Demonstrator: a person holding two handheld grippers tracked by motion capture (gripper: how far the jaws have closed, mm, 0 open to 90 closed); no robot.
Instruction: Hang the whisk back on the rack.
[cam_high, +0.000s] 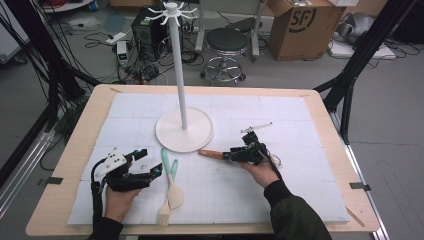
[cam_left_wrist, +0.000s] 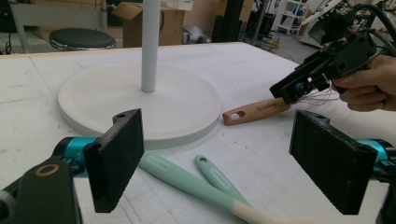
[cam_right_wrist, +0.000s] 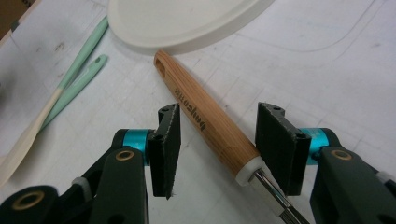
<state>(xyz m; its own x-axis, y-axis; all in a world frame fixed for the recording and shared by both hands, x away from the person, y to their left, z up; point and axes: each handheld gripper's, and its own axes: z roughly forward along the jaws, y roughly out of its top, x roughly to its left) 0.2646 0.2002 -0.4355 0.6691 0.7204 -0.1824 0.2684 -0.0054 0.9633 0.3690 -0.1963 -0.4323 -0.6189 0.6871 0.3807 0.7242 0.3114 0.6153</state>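
Right gripper view puts the wooden-handled whisk (cam_right_wrist: 212, 122) between the half-open pads of the right hand-held gripper (cam_right_wrist: 217, 144), untouched, lying on the bench (cam_high: 300, 175) at the four o'clock edge of the white stand base (cam_high: 184, 130). Left hand-held gripper (cam_left_wrist: 233, 163) gapes wide and empty near two mint spatulas (cam_high: 170, 185).

"SF" logo on cardboard box (cam_high: 300, 25); wooden handle (cam_right_wrist: 210, 123) lettering illegible
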